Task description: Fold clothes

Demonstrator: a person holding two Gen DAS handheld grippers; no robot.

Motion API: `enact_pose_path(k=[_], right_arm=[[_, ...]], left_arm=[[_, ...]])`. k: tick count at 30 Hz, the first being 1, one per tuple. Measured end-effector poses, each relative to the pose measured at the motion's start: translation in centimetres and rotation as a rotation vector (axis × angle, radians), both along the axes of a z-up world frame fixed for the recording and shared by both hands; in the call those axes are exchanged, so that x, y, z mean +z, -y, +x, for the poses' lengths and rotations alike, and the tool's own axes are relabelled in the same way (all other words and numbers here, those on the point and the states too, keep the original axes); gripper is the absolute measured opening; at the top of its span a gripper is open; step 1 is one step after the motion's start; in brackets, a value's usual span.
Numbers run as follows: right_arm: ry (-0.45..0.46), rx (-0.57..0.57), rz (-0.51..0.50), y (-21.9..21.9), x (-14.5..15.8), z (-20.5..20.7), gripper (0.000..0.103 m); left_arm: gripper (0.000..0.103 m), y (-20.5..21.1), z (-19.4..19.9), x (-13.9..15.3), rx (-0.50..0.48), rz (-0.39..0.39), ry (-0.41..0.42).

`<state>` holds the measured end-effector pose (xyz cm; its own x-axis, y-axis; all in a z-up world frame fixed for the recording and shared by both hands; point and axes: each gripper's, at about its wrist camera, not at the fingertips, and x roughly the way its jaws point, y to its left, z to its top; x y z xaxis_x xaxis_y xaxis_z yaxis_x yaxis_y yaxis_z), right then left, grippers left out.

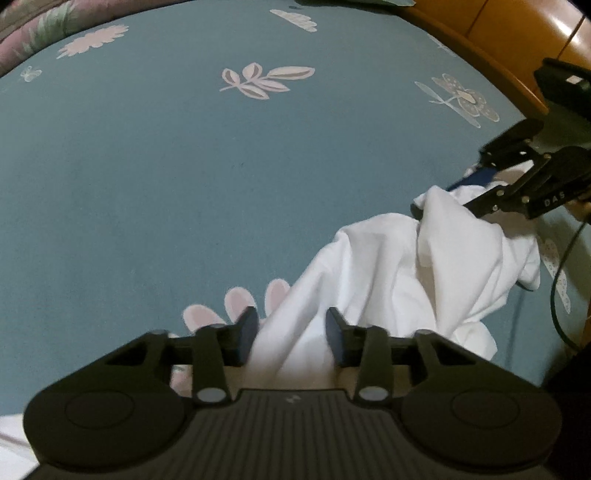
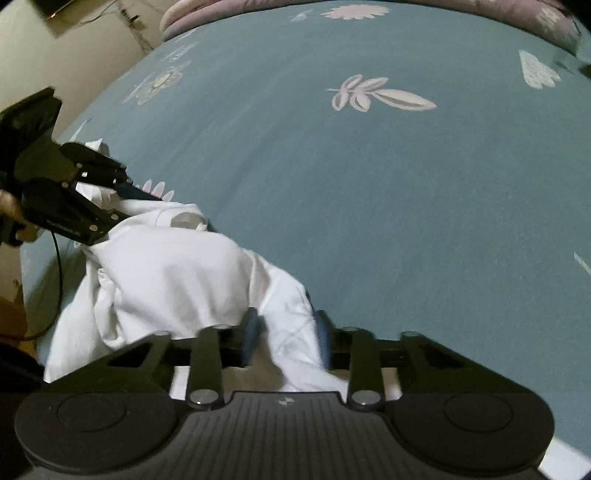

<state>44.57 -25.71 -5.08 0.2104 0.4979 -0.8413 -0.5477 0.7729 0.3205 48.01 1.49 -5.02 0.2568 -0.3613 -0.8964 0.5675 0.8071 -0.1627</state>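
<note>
A crumpled white garment (image 1: 388, 258) (image 2: 177, 273) lies bunched on a teal bedsheet (image 1: 147, 166) (image 2: 369, 203) printed with pale flowers. In the left wrist view my left gripper (image 1: 291, 321) is shut on a fold of the garment, white cloth filling the gap between its blue pads. My right gripper (image 2: 286, 325) is likewise shut on another fold of it. Each gripper shows in the other's view: the right gripper (image 1: 439, 195) pinches the cloth's far right end, and the left gripper (image 2: 129, 208) pinches the far left end. The garment sags between them.
A wooden bed frame (image 1: 498, 29) curves along the top right of the left wrist view. A floral pillow (image 1: 37, 26) (image 2: 517, 14) lies at the bed's far end. A black cable (image 1: 557, 288) (image 2: 57, 288) hangs from each gripper. A beige wall (image 2: 74, 55) borders the bed.
</note>
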Motion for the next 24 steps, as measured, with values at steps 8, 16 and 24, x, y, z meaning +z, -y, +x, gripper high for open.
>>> enact_pose_path(k=[8,16,24], right_arm=[[0.166,-0.082,-0.016,1.2,3.9,0.7,0.012],[0.312,-0.187,-0.065,3.3,6.5,3.2,0.012],[0.21,-0.263,-0.129,5.3,2.9,4.8,0.014]], left_arm=[[0.005,-0.9,1.8,3.0,0.024,0.03,0.112],[0.005,-2.7,5.7,6.7,0.13,0.033,0.278],[0.007,-5.0,7.2,3.0,0.26,0.075,0.175]])
